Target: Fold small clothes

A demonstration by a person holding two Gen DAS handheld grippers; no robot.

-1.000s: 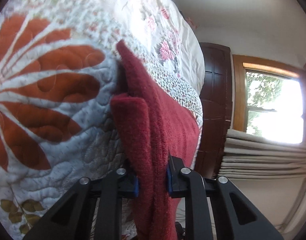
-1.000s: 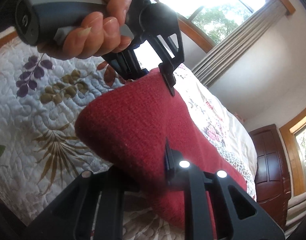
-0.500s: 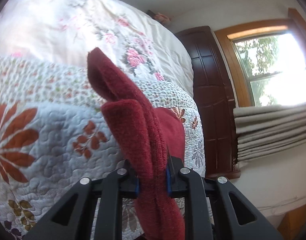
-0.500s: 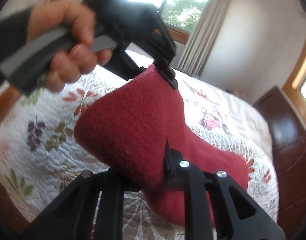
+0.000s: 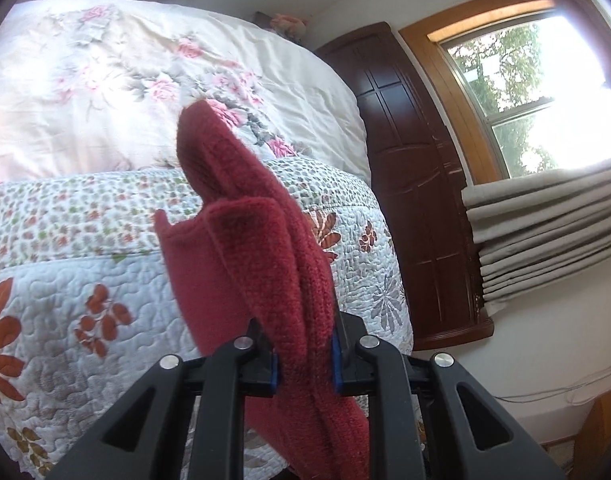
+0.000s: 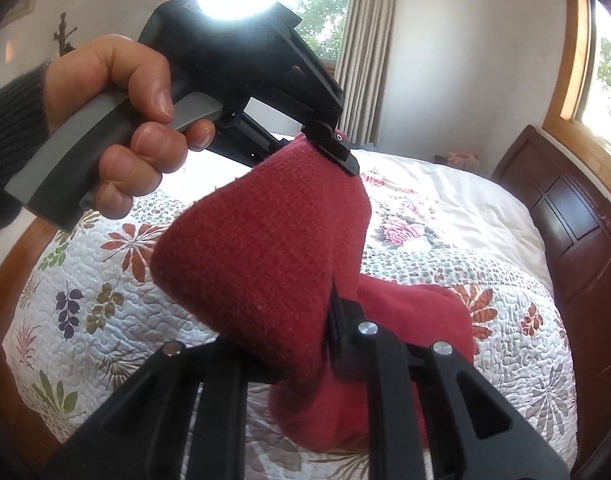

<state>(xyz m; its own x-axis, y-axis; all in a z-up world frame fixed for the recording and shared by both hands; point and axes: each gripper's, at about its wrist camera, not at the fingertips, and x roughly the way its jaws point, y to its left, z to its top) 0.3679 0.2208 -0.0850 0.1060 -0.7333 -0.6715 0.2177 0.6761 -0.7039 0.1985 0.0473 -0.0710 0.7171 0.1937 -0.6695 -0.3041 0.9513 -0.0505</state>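
A dark red knitted garment (image 6: 265, 248) is lifted off the bed, stretched between both grippers. My left gripper (image 5: 303, 354) is shut on one edge, with the cloth (image 5: 257, 240) standing up folded between its blue pads. In the right wrist view the left gripper (image 6: 329, 148) shows from outside, held by a hand (image 6: 133, 120), pinching the garment's top corner. My right gripper (image 6: 305, 344) is shut on the lower edge. The rest of the garment hangs down onto the quilt (image 6: 417, 312).
The bed has a white quilt with leaf prints (image 5: 65, 288) and a floral duvet (image 5: 125, 80) at its head. A dark wooden headboard (image 5: 417, 184) stands beside a window (image 5: 545, 92) with folded blinds. A wooden bed rim (image 6: 9, 276) runs at the left.
Both grippers have risen and tilted up with the garment, so more of the room and the head of the bed shows. The garment stays clamped in both.
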